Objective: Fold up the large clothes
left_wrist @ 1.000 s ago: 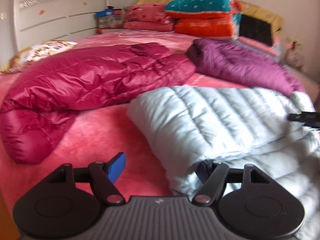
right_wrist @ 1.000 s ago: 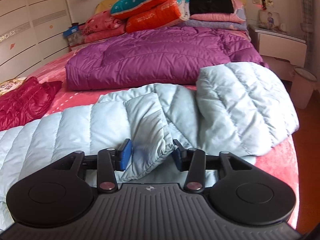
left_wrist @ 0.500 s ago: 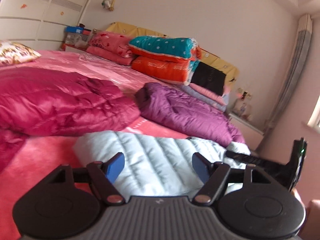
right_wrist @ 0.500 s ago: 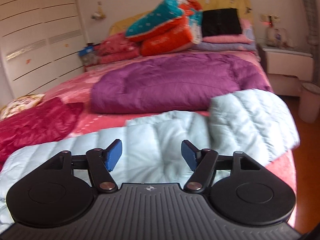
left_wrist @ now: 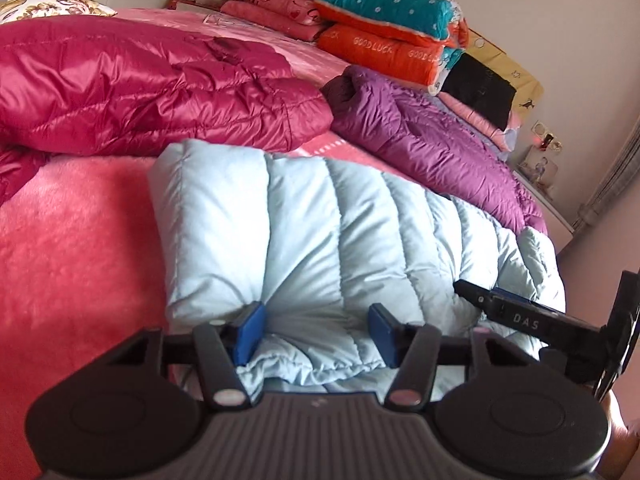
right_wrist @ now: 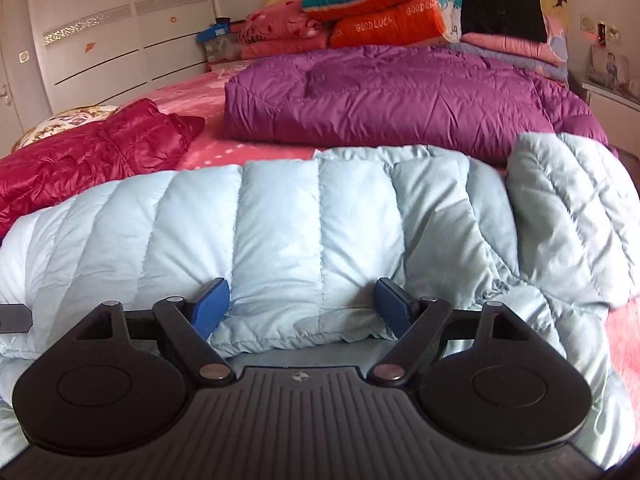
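Note:
A light blue quilted down jacket (left_wrist: 320, 220) lies across the pink bed, partly folded. My left gripper (left_wrist: 316, 334) is at its near edge by the left end, and its jaws are closing with a puffy fold of the jacket between the blue pads. My right gripper (right_wrist: 300, 304) sits at the near edge of the same jacket (right_wrist: 280, 220) further right. Its jaws are opening wide; fabric bulges between them but the pads stand clear of it. One finger of the right gripper (left_wrist: 520, 316) shows at the right of the left wrist view.
A shiny red down jacket (left_wrist: 140, 80) lies behind on the left, a purple one (right_wrist: 400, 96) behind the blue one. Folded blankets (right_wrist: 384, 12) are stacked at the headboard. The pink bed cover (left_wrist: 72, 260) shows at left. A white nightstand (right_wrist: 612, 96) stands at right.
The right gripper let go of the fold of blue jacket it held and spread wide. The left gripper swung up, then dropped to the jacket's near edge and its jaws narrowed.

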The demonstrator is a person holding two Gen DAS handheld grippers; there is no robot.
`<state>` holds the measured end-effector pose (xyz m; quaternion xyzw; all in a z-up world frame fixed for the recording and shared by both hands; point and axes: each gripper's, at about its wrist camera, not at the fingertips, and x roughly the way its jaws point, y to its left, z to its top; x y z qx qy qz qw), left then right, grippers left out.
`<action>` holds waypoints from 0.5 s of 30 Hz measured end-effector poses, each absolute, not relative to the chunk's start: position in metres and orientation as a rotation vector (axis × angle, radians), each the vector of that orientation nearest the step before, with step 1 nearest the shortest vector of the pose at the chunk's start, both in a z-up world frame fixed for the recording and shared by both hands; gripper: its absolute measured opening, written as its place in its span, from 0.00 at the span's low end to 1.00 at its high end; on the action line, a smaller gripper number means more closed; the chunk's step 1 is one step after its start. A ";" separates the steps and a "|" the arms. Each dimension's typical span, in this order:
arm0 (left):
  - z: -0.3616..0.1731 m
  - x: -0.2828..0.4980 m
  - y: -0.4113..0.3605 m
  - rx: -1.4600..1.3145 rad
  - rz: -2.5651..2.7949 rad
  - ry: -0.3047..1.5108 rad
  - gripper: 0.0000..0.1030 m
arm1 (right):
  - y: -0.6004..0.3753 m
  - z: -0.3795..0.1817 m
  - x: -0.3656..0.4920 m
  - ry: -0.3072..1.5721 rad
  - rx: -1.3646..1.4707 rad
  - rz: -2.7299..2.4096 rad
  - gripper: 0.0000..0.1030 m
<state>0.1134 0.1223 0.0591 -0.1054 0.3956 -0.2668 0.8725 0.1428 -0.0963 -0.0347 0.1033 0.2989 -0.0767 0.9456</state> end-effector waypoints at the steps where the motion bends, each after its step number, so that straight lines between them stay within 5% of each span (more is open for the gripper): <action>1: 0.057 0.116 0.122 -0.218 -0.553 0.832 0.55 | -0.095 -0.038 0.144 0.614 0.198 -0.159 0.97; 15: 0.073 0.100 0.119 -0.166 -0.504 0.743 0.54 | -0.098 -0.036 0.126 0.588 0.223 -0.149 1.00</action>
